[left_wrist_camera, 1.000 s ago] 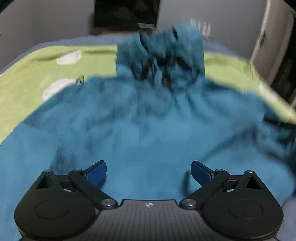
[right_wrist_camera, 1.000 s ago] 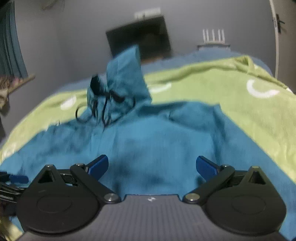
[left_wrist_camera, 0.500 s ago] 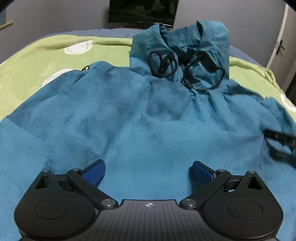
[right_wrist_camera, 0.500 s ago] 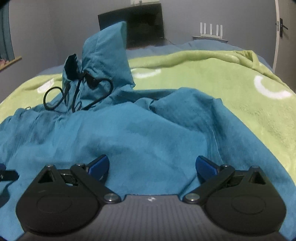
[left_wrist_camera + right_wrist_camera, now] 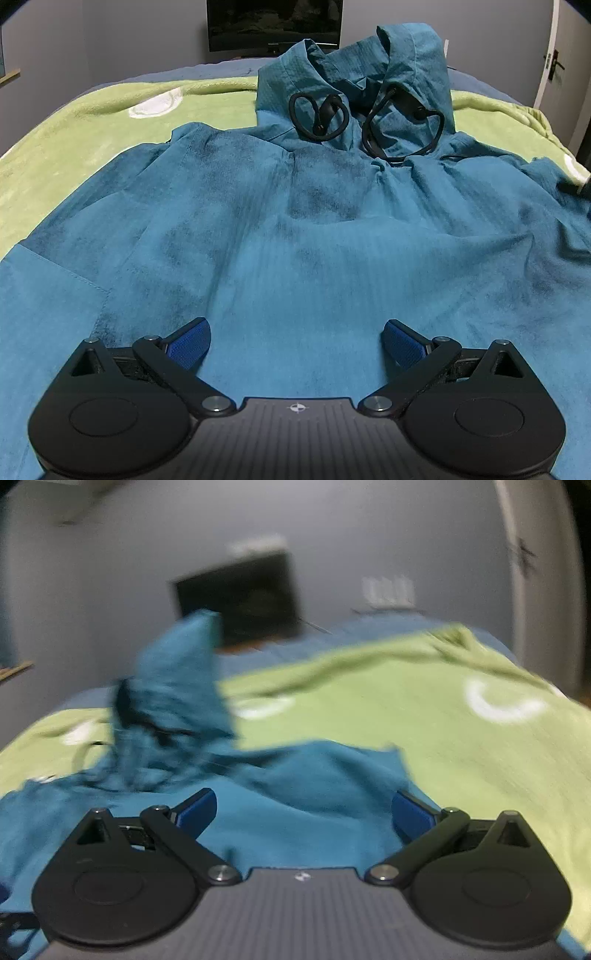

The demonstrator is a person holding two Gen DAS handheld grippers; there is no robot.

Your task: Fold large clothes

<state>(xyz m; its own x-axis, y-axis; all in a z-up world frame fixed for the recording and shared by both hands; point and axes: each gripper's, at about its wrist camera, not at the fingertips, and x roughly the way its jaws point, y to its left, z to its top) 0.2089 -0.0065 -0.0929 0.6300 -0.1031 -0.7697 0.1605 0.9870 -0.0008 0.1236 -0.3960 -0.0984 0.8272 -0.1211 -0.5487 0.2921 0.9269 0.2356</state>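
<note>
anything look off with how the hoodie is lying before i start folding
The teal hoodie isn't flat: its hood stands up bunched, with black drawcords looped loosely across the neck, and the body is rumpled. Both tools, left and right, are open and hold nothing.

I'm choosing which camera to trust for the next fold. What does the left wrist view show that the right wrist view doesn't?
Only the left wrist view shows the black drawcord loops sharply, and a door handle. Only the right wrist view, blurred, shows a white ring pattern on the blanket. Both show the teal hooded jacket on the green blanket, a dark screen, and an open gripper: left gripper, right gripper.
</note>
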